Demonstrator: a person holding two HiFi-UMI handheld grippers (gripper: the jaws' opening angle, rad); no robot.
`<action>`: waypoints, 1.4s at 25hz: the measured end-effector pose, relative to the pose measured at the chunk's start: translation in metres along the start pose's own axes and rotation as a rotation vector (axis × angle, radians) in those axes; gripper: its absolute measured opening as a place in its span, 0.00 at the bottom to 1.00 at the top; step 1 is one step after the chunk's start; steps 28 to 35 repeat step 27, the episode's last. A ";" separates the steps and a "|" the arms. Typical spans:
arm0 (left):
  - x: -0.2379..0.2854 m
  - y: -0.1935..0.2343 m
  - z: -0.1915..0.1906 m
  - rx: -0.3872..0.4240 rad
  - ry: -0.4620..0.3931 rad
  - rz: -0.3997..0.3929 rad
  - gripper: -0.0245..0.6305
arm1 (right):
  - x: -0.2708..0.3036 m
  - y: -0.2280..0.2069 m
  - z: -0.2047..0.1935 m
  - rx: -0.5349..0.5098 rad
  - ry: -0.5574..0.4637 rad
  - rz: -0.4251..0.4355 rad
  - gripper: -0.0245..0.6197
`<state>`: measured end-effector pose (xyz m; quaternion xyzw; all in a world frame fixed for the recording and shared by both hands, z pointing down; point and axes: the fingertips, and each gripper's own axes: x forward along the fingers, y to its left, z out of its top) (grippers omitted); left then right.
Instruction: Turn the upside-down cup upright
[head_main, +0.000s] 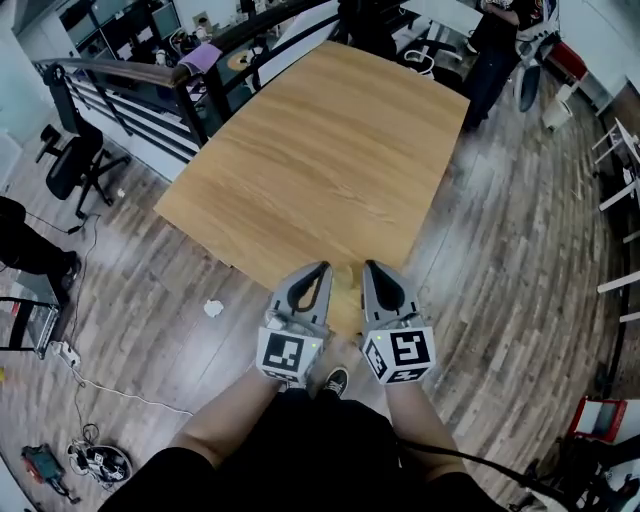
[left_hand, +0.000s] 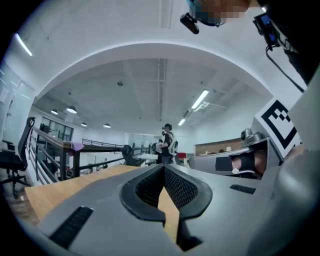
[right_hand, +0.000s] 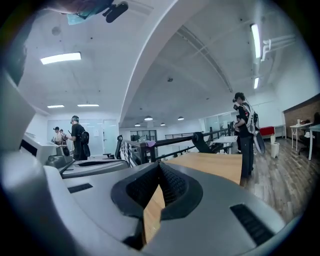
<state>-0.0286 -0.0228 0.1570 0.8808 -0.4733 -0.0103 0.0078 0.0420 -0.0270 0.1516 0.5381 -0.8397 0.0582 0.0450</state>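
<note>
Bare wood is shown across the table (head_main: 330, 150) in the head view, no cup being seen, with the left gripper (head_main: 321, 268) and right gripper (head_main: 371, 266) held over its near edge. In the left gripper view, then the right gripper view, jaws are seen closed on nothing. The turning is judged not yet begun.

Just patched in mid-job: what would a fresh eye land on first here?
The wooden table fills the middle of the head view, with nothing standing on its top. At its near edge the left tool and right tool are held side by side, both shut and empty. A person stands past the table's far right corner.
</note>
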 end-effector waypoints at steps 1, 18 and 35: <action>-0.005 -0.005 0.008 0.005 0.005 0.006 0.05 | -0.007 0.006 0.010 -0.021 -0.015 -0.005 0.06; -0.052 -0.056 0.061 -0.022 -0.031 -0.037 0.05 | -0.075 0.050 0.048 -0.097 -0.103 -0.015 0.06; -0.046 -0.059 0.061 -0.005 -0.035 -0.054 0.05 | -0.075 0.049 0.053 -0.108 -0.123 -0.017 0.06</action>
